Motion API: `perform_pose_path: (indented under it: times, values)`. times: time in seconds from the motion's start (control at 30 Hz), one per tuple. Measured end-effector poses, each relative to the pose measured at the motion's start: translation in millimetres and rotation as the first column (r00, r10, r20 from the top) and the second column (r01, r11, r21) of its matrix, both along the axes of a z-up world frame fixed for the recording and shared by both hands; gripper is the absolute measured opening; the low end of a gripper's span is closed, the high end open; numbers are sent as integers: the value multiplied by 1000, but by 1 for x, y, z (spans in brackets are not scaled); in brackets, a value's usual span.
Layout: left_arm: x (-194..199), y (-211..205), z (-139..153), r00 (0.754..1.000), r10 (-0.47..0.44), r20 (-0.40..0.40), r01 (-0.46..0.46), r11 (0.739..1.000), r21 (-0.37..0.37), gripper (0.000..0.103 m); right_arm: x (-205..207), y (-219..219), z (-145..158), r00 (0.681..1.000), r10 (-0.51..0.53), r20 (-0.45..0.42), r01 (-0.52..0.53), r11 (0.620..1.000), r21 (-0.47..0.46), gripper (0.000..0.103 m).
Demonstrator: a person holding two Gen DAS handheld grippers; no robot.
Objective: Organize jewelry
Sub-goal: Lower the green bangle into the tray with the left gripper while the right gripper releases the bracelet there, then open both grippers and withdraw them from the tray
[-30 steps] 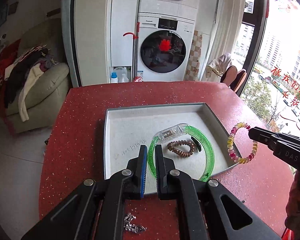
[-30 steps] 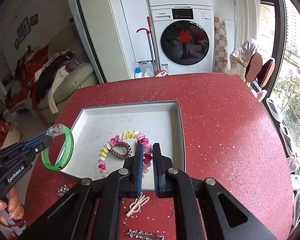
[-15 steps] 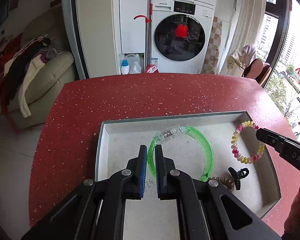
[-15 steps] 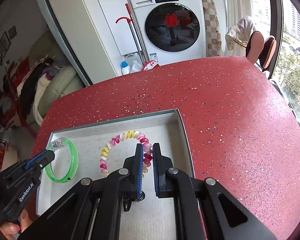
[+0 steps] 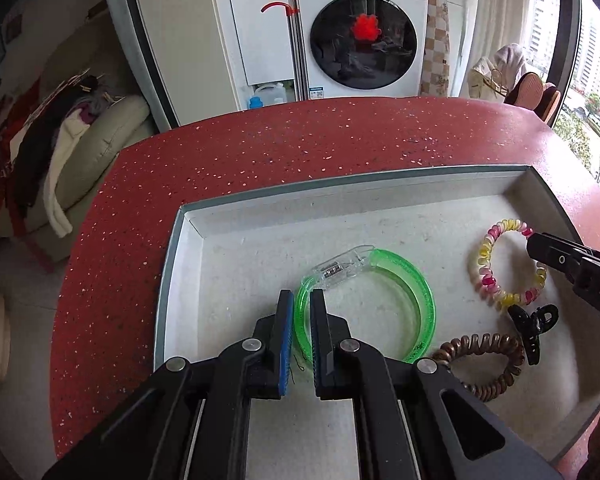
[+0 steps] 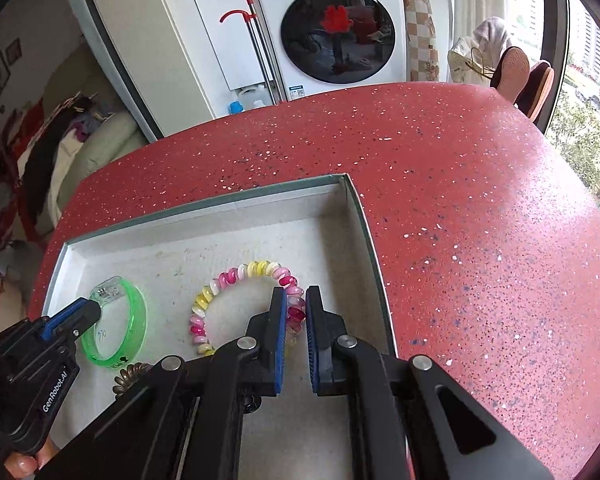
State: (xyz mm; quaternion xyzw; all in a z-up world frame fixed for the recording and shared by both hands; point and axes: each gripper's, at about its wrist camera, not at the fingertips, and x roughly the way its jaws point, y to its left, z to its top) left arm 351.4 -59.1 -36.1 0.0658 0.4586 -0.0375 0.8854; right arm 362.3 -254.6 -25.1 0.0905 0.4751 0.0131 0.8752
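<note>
My left gripper (image 5: pixel 301 300) is shut on the green bangle (image 5: pixel 416 280), which has a clear clasp and hangs low inside the grey tray (image 5: pixel 340 184). My right gripper (image 6: pixel 296 298) is shut on the pink-and-yellow spiral bracelet (image 6: pixel 236 276), also low inside the tray (image 6: pixel 204 208). In the left wrist view the bracelet (image 5: pixel 484 256) hangs from the right gripper's tip (image 5: pixel 540 244). In the right wrist view the bangle (image 6: pixel 136 312) sits in the left gripper (image 6: pixel 90 308). A brown spiral hair tie (image 5: pixel 488 360) and a black claw clip (image 5: pixel 532 324) lie on the tray floor.
The tray rests on a red speckled table (image 6: pixel 480 200). Beyond the table stand a washing machine (image 5: pixel 364 40) and a sofa with clothes (image 5: pixel 80 128). A window is at the right.
Both grippers have moved forward and down over the tray, carrying the bangle and the bracelet lower towards its floor. The items near the table's front edge have left view.
</note>
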Motion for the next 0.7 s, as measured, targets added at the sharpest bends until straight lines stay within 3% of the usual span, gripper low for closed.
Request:
perform_pose_path:
  times: [0.1, 0.17, 0.23, 0.7]
  values:
    - [-1, 1, 1, 1000, 14, 5, -14, 1000, 7, 27, -1, 0, 1, 1000, 8, -12, -8, 1000, 17, 15]
    - [-4, 2, 4, 1000, 19, 13, -19, 1000, 3, 27, -4, -3, 4, 1000, 9, -1, -9, 998, 59, 40]
    - [-7, 4, 8, 999, 19, 27, -19, 1000, -11, 27, -9, -4, 11, 1000, 4, 27, -6, 997, 76, 57]
    - [-44, 15, 45, 994, -21, 111, 31, 996, -86, 27, -74, 0, 53, 990, -12, 138, -13, 985, 175, 68]
